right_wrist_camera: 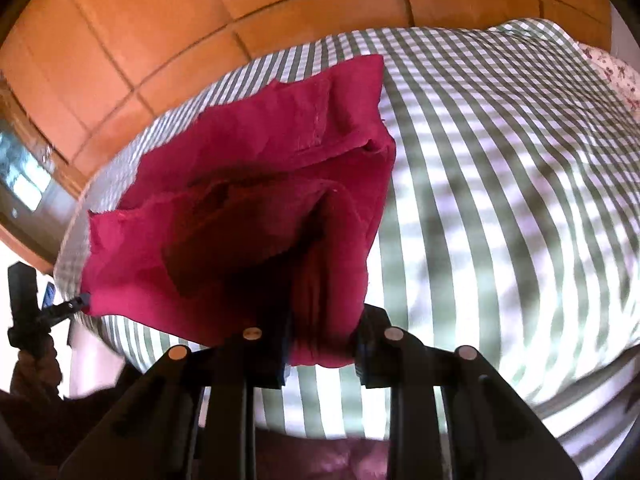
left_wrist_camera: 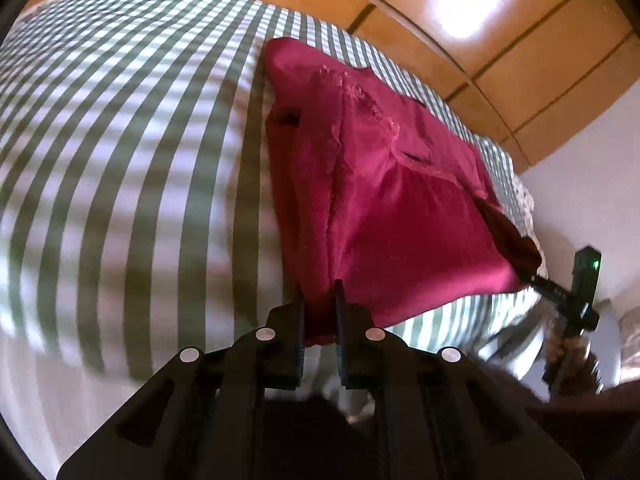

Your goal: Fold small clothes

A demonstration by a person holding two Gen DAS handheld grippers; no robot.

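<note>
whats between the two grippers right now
The red garment spans the whole stretch: the left gripper pinches one near corner, the right gripper the other. Both wrist views show it, lifted off the checked bedcover.

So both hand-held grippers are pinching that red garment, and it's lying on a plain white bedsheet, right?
Not quite. The left hand-held gripper and the right hand-held gripper do each pinch a corner of the red garment, but the bedsheet is green-and-white checked, not plain white. Both wrist views show it.
</note>
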